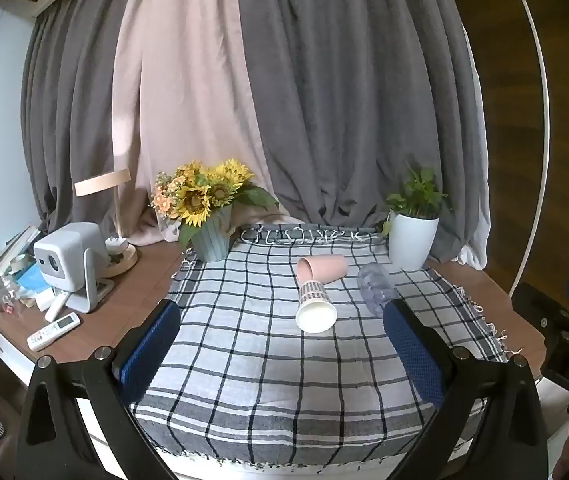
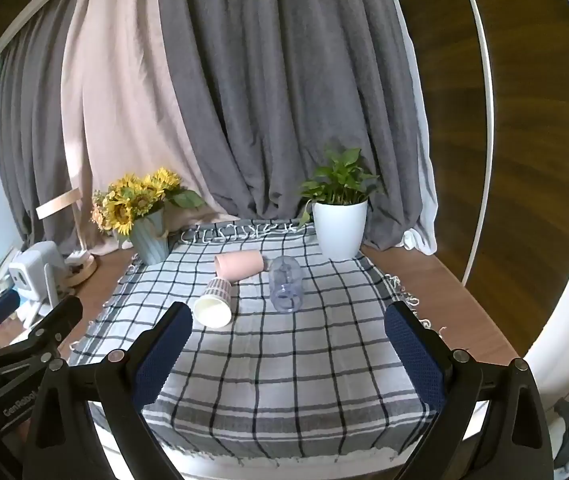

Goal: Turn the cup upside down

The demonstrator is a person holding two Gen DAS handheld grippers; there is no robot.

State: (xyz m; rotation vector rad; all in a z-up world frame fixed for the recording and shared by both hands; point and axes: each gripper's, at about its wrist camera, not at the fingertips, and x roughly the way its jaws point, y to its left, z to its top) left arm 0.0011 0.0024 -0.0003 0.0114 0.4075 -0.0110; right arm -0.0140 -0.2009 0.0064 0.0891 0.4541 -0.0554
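Note:
Three cups lie on their sides on the checked cloth (image 1: 244,360). A white paper cup with a striped band (image 1: 314,306) lies with its mouth toward me; it also shows in the right wrist view (image 2: 214,304). A pink cup (image 1: 322,267) (image 2: 240,265) lies behind it, touching it. A clear plastic cup (image 1: 376,286) (image 2: 285,284) lies to the right. My left gripper (image 1: 280,348) is open and empty, short of the cups. My right gripper (image 2: 288,348) is open and empty, also short of them.
A sunflower vase (image 1: 212,236) stands at the cloth's back left and a white plant pot (image 1: 412,242) at the back right. A projector (image 1: 70,260), remote (image 1: 53,332) and clutter sit on the wooden table at left. Curtains hang behind.

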